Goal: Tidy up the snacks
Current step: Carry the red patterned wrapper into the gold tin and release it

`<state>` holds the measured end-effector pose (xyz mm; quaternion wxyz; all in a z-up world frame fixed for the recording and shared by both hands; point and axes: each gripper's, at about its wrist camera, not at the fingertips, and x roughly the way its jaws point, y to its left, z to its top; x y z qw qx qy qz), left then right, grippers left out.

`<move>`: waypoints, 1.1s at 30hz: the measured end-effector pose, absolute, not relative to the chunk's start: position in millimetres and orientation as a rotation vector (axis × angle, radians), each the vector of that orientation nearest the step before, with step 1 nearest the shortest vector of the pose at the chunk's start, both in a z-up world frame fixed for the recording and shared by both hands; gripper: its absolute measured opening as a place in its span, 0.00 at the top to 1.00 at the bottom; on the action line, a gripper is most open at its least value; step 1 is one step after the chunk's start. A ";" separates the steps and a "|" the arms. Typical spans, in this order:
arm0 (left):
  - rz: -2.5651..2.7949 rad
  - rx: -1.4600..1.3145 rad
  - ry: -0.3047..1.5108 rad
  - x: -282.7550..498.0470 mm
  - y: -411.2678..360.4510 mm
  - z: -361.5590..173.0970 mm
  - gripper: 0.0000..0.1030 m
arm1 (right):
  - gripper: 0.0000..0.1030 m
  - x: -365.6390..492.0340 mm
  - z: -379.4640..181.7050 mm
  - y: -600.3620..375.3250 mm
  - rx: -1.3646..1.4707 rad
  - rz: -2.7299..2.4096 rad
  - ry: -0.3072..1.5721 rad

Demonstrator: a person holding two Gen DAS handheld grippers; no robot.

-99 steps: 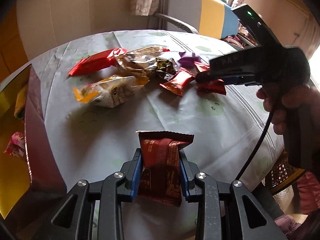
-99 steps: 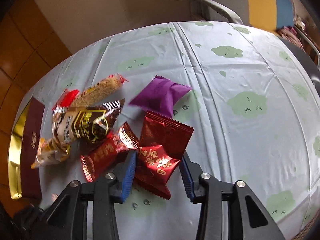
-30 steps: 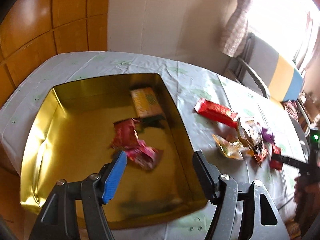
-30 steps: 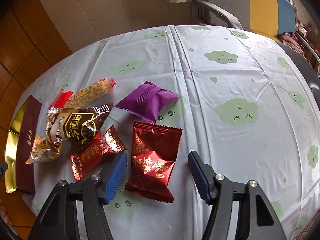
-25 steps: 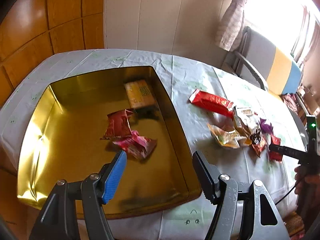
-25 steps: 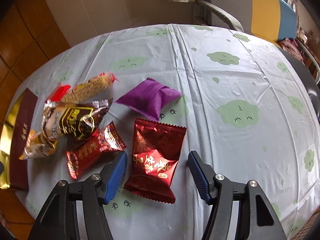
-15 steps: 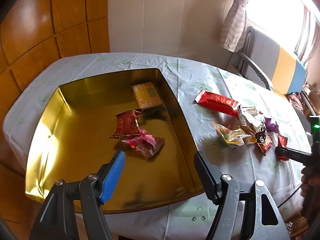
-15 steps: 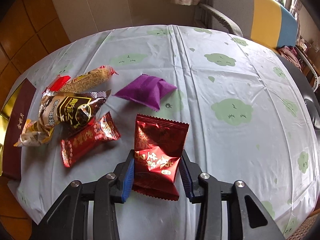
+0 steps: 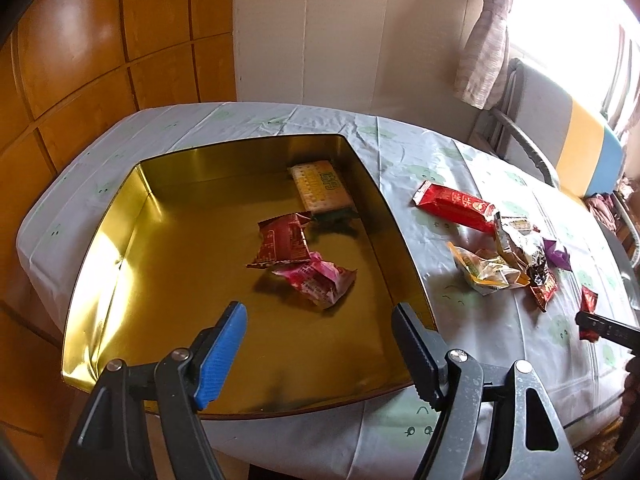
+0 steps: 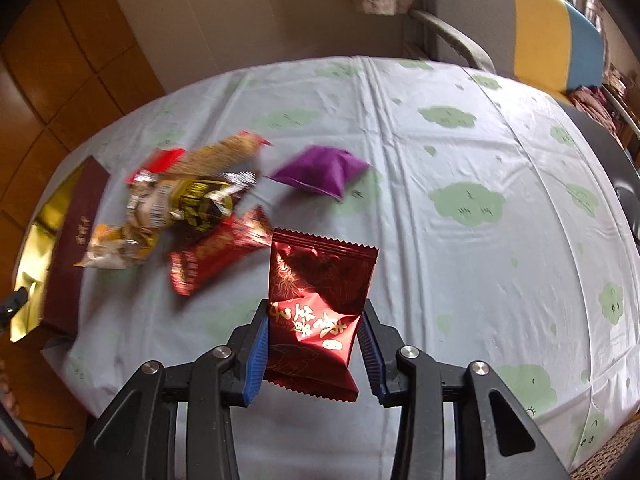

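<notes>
Round table (image 9: pixel 400 152) under a pale tablecloth (image 10: pixel 460 152) printed with green cloud faces; fold creases run away from the jaws toward its far edge. Beyond the far edge, a cream panelled wall (image 9: pixel 340 32). Left of the jaws, glossy orange-brown wood panelling (image 9: pixel 100 40) with dark grooves, catching a soft highlight. Far right of the jaws, a bright overexposed window (image 9: pixel 580 20) with a striped beige curtain (image 9: pixel 484 40) hanging beside it. Below the window, a chair (image 10: pixel 532 20) with grey, yellow and blue cushion bands and a curved grey metal armrest (image 10: pixel 452 40). Daylight enters from the window side, leaving the tablecloth evenly lit.
</notes>
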<state>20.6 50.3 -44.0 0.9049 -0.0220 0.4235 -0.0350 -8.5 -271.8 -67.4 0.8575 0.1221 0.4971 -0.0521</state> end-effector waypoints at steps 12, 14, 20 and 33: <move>0.019 -0.102 0.862 23.2 82.6 -42.5 0.27 | 0.60 29.0 -11.3 -145.7 0.107 0.263 0.966; 0.056 -0.121 0.857 23.9 96.2 -41.7 0.27 | 0.60 33.8 -4.0 -115.8 0.065 0.328 0.961; 0.147 -0.170 0.850 23.5 131.8 -42.2 0.27 | 0.60 54.3 -3.0 -21.9 -0.083 0.532 0.972; 0.183 -0.209 0.874 21.1 153.6 -56.7 0.27 | 0.57 79.1 -56.3 46.8 -0.239 0.575 1.096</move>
